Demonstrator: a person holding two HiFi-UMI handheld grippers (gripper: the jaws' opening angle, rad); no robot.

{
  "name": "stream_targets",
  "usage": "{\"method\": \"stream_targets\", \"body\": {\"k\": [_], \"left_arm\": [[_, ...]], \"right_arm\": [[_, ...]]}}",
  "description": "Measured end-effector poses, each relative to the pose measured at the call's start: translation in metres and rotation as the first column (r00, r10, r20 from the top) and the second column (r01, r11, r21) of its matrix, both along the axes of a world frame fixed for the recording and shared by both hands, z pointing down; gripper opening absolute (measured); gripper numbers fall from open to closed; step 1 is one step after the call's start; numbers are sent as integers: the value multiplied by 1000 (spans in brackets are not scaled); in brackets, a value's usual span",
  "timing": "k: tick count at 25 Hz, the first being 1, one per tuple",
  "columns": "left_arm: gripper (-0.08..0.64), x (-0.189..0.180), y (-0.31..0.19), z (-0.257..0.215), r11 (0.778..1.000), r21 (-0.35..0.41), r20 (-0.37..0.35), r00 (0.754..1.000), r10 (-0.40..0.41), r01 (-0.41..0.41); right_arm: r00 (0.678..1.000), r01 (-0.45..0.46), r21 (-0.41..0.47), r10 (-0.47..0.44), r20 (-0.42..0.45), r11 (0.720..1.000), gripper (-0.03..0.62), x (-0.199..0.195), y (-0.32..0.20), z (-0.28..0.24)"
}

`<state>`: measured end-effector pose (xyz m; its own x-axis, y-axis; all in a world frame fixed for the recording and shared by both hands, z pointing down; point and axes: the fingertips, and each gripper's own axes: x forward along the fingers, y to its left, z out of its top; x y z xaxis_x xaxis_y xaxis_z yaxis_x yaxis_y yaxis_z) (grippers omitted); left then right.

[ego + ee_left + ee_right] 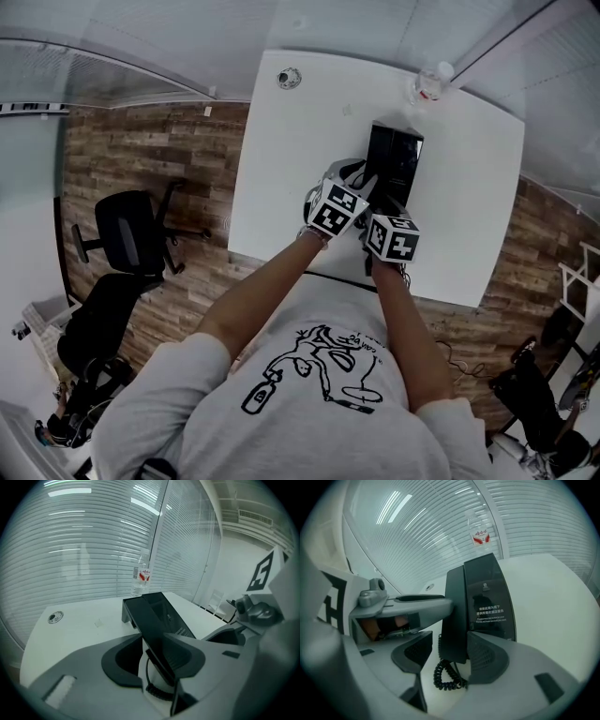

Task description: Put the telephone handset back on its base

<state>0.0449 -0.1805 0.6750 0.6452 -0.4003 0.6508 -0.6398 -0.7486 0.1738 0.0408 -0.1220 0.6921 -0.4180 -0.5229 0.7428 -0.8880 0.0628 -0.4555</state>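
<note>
A black telephone base (405, 164) with a glossy panel lies on the white table (469, 187). The dark handset (378, 159) runs along its left side, and its coiled cord (447, 677) trails off the near end. My left gripper (361, 183) comes in from the left. In the left gripper view its jaw tips (154, 641) sit against both sides of the handset (150, 620). My right gripper (450, 653) straddles the handset's near end (453, 616) with wide jaws. A sliver of table shows beside the left pad (415, 653).
A clear water bottle (427, 84) stands at the table's far edge, behind the phone. A round cable grommet (289, 78) sits at the far left of the table. A black office chair (131, 234) stands on the wooden floor to the left.
</note>
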Motion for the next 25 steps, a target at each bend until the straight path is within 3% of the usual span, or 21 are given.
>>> {"method": "stream_targets", "body": {"k": [10, 17, 21, 25], "left_arm": [[129, 0, -8, -4, 1000, 16, 20, 999, -25, 25], [130, 3, -7, -2, 999, 46, 36, 999, -18, 16], [130, 2, -6, -1, 999, 44, 29, 999, -25, 23], [130, 1, -6, -1, 999, 43, 34, 999, -32, 31]], "right_arm": [[999, 33, 60, -35, 34, 998, 196, -1, -5, -11], [998, 67, 90, -67, -7, 994, 196, 4, 0, -15], [993, 114, 33, -113, -36, 993, 196, 5, 26, -2], [989, 146, -43, -146, -6, 988, 190, -2, 50, 18]]}}
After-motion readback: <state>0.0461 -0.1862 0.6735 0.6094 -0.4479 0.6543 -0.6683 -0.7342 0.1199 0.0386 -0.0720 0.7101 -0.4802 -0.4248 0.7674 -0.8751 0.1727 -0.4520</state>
